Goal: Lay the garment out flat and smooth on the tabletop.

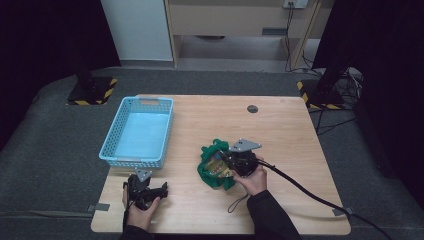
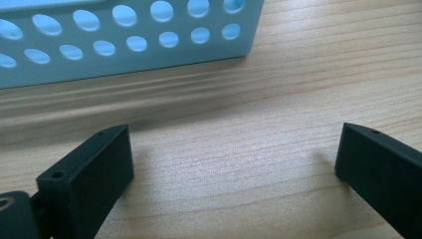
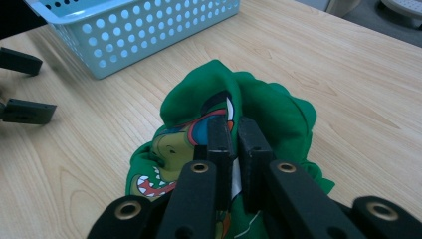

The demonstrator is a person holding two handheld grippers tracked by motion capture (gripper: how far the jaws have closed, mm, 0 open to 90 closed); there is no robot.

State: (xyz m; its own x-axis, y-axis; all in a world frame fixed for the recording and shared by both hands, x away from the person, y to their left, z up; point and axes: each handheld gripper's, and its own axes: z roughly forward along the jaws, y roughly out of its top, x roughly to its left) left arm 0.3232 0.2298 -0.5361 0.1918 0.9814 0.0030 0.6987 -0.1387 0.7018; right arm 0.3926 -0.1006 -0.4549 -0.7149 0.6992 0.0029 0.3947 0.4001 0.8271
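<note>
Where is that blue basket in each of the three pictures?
High view: basket at the table's left, left of the green cloth.
Left gripper view: its holed wall along the top.
Right gripper view: top left, beyond the cloth.
Shared landmark: the wooden table.

A light blue perforated basket [image 1: 137, 132] sits on the left part of the wooden table [image 1: 290, 135]. A small dark round disc [image 1: 252, 109] lies near the table's far edge. Two black stand bases with yellow-black striped edges [image 1: 92, 91] rest on the grey floor beyond.
</note>
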